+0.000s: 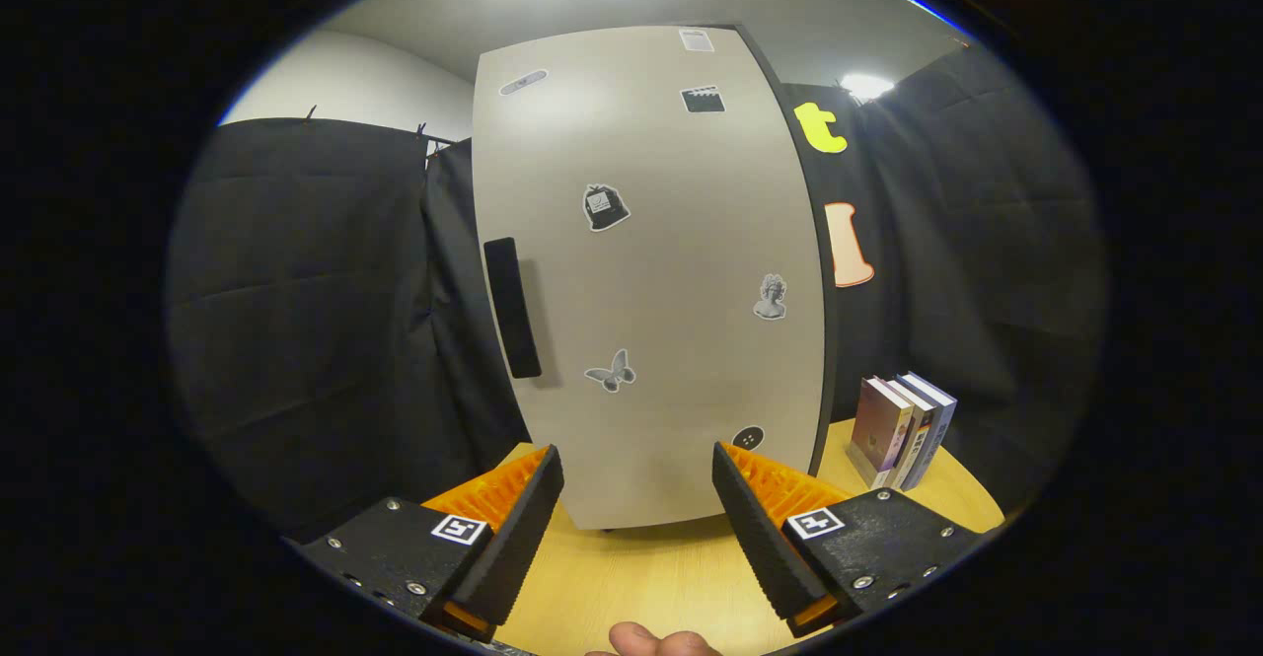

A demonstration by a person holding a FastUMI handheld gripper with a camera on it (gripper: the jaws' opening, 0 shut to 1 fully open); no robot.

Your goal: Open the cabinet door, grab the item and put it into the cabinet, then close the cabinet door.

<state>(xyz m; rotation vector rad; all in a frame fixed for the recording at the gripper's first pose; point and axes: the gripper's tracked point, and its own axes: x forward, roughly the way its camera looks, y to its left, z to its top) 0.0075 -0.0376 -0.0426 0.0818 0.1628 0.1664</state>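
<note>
Two fingers of the gripper stand wide apart, the jaws released with nothing between them but bare wooden table. A fingertip of the person's hand shows just behind the jaws, low on the near side. Just ahead of the fingers and centred between them stands the cabinet, its pale door shut and facing the jaws; the foot of the door sits on the table a little beyond the fingertips. A dark upright handle is fixed near the door's left edge, ahead of the left finger and higher up. Several small stickers dot the door, among them a butterfly shape above the gap between the fingers and a round dark one just over the right fingertip. Beyond the right finger, to the right of the cabinet and near it, a small row of books stands upright on the table, spines toward the jaws, apart from both fingers. Black cloth hangs behind and on both sides of the cabinet, with a grey ceiling and lit lamps above.
</note>
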